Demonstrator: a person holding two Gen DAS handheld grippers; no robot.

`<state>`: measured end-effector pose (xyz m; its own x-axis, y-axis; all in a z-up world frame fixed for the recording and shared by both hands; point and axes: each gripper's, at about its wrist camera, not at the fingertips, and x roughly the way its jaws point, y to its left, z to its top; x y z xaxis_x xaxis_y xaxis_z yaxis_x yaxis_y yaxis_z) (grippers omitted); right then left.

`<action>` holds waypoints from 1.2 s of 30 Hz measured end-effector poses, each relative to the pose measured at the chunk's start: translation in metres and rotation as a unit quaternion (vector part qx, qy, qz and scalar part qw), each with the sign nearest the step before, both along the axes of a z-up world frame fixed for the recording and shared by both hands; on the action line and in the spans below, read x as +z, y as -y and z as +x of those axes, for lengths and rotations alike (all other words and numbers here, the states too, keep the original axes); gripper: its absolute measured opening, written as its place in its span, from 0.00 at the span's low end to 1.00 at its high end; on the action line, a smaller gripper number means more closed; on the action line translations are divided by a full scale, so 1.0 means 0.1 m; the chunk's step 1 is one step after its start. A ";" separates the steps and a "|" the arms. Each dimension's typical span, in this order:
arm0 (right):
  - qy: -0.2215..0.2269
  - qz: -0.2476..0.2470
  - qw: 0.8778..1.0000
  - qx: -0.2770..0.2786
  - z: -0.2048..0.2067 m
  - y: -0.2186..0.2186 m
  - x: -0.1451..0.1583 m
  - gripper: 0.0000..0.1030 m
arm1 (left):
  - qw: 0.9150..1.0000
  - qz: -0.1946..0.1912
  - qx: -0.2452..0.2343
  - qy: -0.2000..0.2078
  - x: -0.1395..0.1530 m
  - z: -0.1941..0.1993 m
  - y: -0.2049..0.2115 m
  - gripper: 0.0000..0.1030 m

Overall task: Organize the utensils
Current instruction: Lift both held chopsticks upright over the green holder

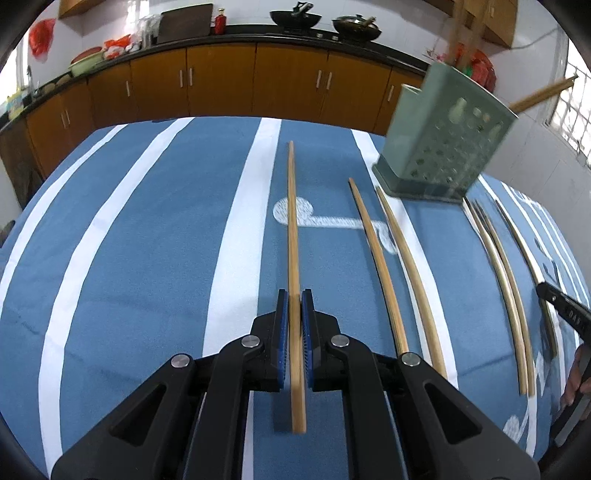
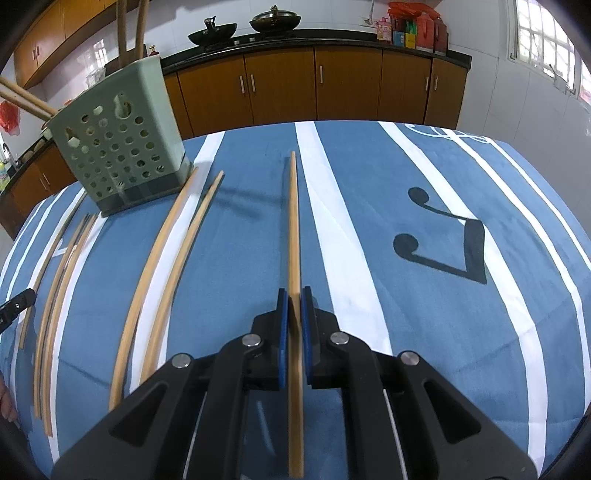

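Observation:
My left gripper (image 1: pixel 294 295) is shut on a wooden chopstick (image 1: pixel 293 221) that points straight ahead over the blue striped cloth (image 1: pixel 147 258). My right gripper (image 2: pixel 294 295) is shut on another wooden chopstick (image 2: pixel 293 221), which casts a thin shadow on the cloth (image 2: pixel 424 314). A green perforated holder (image 1: pixel 443 136) (image 2: pixel 118 147) stands between the two views with chopsticks (image 2: pixel 122 29) sticking out of its top. Several loose chopsticks (image 1: pixel 376 258) (image 2: pixel 159 269) lie on the cloth in front of it. The right gripper's finger (image 1: pixel 565 306) shows at the left view's right edge.
Brown kitchen cabinets (image 1: pixel 221 81) with a dark counter and two woks (image 2: pixel 212 35) run behind the table. A window (image 2: pixel 543 40) is at the right. The left gripper's fingertip (image 2: pixel 16 304) shows at the right view's left edge.

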<state>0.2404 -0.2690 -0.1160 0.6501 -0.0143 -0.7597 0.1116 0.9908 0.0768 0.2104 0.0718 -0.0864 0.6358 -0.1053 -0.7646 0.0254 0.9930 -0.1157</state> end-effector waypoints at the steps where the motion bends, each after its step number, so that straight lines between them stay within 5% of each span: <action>1: 0.000 0.003 1.000 0.000 -0.01 0.01 0.00 0.08 | 1.000 -0.002 -0.001 0.000 0.00 -0.03 0.00 0.08; 10: 0.012 0.005 1.000 0.002 -0.08 0.03 0.10 0.08 | 1.000 0.008 0.001 -0.004 0.06 -0.10 0.00 0.07; 25: 0.159 0.013 0.987 -0.013 -0.41 0.20 1.09 0.08 | 0.991 -0.008 -0.005 0.133 1.08 -0.38 -0.07 0.07; 36: 0.195 0.012 0.981 -0.008 -0.40 0.15 1.35 0.08 | 0.986 -0.006 -0.012 0.164 1.34 -0.35 -0.03 0.07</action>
<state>0.2003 -0.2845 0.0186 0.8910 -0.0108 -0.4539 0.0836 0.9865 0.1406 0.1752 0.0744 0.0478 0.8464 -0.1311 -0.5162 0.0875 0.9903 -0.1081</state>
